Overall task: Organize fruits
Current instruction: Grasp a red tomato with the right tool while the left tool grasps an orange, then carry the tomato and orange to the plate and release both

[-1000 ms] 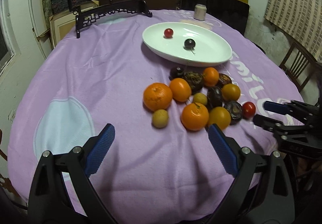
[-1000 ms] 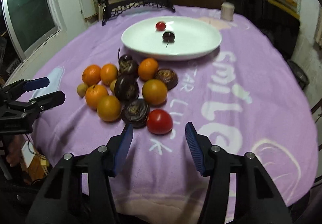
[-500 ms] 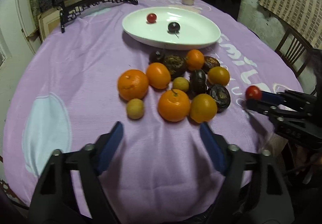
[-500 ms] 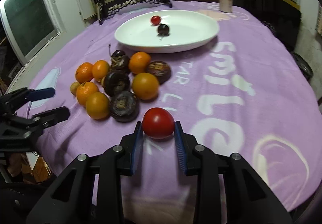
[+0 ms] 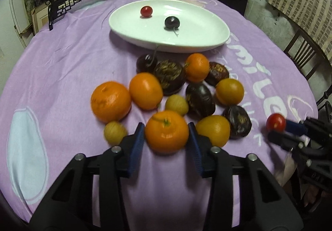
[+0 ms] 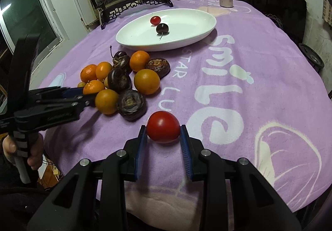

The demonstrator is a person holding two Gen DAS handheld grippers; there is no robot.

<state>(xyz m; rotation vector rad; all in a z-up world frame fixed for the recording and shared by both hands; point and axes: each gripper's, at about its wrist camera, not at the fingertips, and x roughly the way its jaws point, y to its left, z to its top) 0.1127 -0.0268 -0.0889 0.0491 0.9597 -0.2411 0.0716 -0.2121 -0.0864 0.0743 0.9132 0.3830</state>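
Here, two claws at the bench's near edge: left claw point(image 5: 166, 137) clamped on the nearest orange point(image 5: 166, 131), right claw point(image 6: 163, 137) clamped on one red tomato point(image 6: 163, 130) beside the pile. Six orange and yellow-orange fruits counted, five dark wrinkled ones, two small pale ones, plus one stemmed cherry point(image 5: 145, 63). Toward the far edge, one white plate point(image 5: 199, 42) with two items: small red tomato point(image 5: 146, 11), dark cherry point(image 5: 172, 22).
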